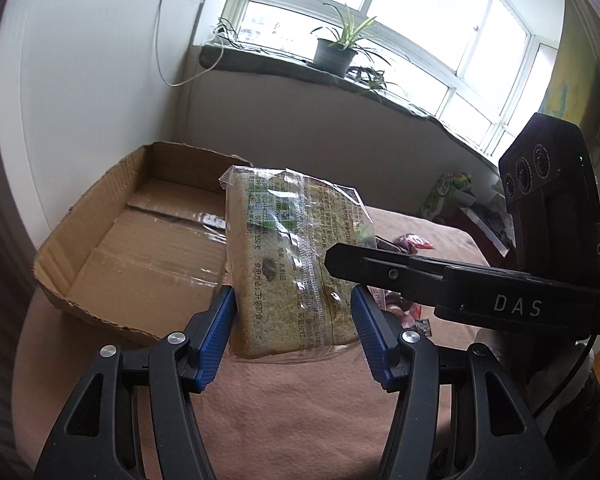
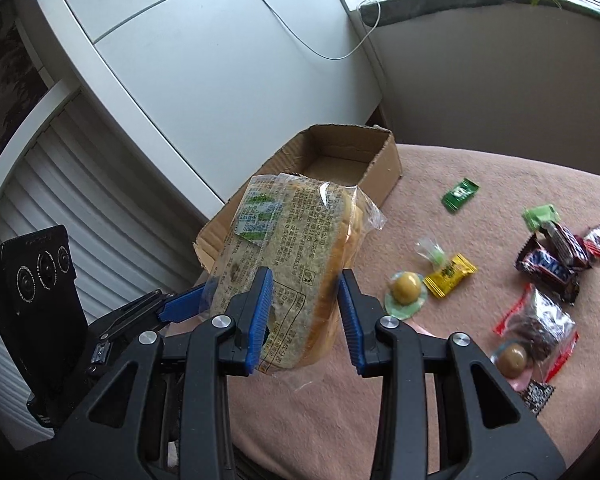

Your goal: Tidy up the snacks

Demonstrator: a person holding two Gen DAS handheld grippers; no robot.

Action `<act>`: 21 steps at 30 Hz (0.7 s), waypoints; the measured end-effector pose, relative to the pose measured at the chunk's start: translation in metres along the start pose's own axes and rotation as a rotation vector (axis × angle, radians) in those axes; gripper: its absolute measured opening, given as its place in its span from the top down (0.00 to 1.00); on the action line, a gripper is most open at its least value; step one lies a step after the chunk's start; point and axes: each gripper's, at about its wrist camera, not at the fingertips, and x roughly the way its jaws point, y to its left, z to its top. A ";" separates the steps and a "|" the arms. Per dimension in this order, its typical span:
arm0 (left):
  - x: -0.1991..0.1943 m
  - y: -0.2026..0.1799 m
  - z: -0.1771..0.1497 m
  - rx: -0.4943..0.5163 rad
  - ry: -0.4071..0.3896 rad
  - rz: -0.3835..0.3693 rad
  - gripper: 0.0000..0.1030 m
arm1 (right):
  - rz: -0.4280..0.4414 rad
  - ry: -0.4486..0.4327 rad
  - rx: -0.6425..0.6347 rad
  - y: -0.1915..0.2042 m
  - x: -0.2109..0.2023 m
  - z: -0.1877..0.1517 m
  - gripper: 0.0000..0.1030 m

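The left gripper [image 1: 294,332], black-armed with blue ribbed pads, is clamping the near end of a clear-plastic-wrapped slab of brown sliced bread [image 1: 296,264], one pad pressing on each side edge. In the left wrist view the packet is standing up off the cloth, printed label facing the camera, its far end tilting toward the open brown cardboard box [image 1: 136,240].

The right gripper [image 2: 305,318] is sitting at the same packet [image 2: 284,248] from the other side. Its left blue pad [image 2: 260,316] is lying against the printed wrapper, while the right pad is standing close to the crust edge; whether it is actually touching is hard to tell, so the grip is uncertain. In the left view that gripper's black finger [image 1: 380,268] is crossing over the packet's right side.

Beyond the tools, the cardboard box [image 2: 340,164] is resting on the pinkish-brown cloth [image 2: 480,184], against the white cabinet [image 2: 220,60]. Scattered over the cloth to the right are a green foil sachet [image 2: 459,194], a yellow wrapped sweet [image 2: 450,275], two round candies in clear wrappers [image 2: 405,289], dark chocolate bars [image 2: 550,270] and a red-edged clear bag of dark snacks [image 2: 538,330]. A potted spider plant [image 1: 336,50] is sitting on the grey windowsill [image 1: 260,58].
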 end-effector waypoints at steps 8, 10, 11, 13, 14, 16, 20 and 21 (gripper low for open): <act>0.001 0.042 0.011 -0.096 -0.034 0.059 0.45 | 0.021 0.031 -0.060 0.027 0.046 0.028 0.66; 0.001 0.050 0.014 -0.112 -0.040 0.070 0.45 | 0.032 0.039 -0.068 0.029 0.056 0.034 0.66; 0.001 0.054 0.015 -0.118 -0.044 0.075 0.45 | 0.037 0.042 -0.068 0.030 0.061 0.037 0.66; 0.003 0.063 0.018 -0.144 -0.047 0.080 0.45 | 0.047 0.049 -0.064 0.030 0.070 0.041 0.66; 0.005 0.067 0.018 -0.157 -0.049 0.081 0.45 | 0.048 0.054 -0.061 0.028 0.076 0.043 0.66; 0.007 0.072 0.017 -0.176 -0.051 0.091 0.45 | 0.048 0.061 -0.056 0.026 0.085 0.046 0.66; 0.013 0.078 0.014 -0.210 -0.051 0.099 0.45 | 0.045 0.073 -0.049 0.022 0.096 0.047 0.66; 0.015 0.079 0.013 -0.216 -0.048 0.099 0.45 | 0.044 0.077 -0.048 0.021 0.098 0.047 0.66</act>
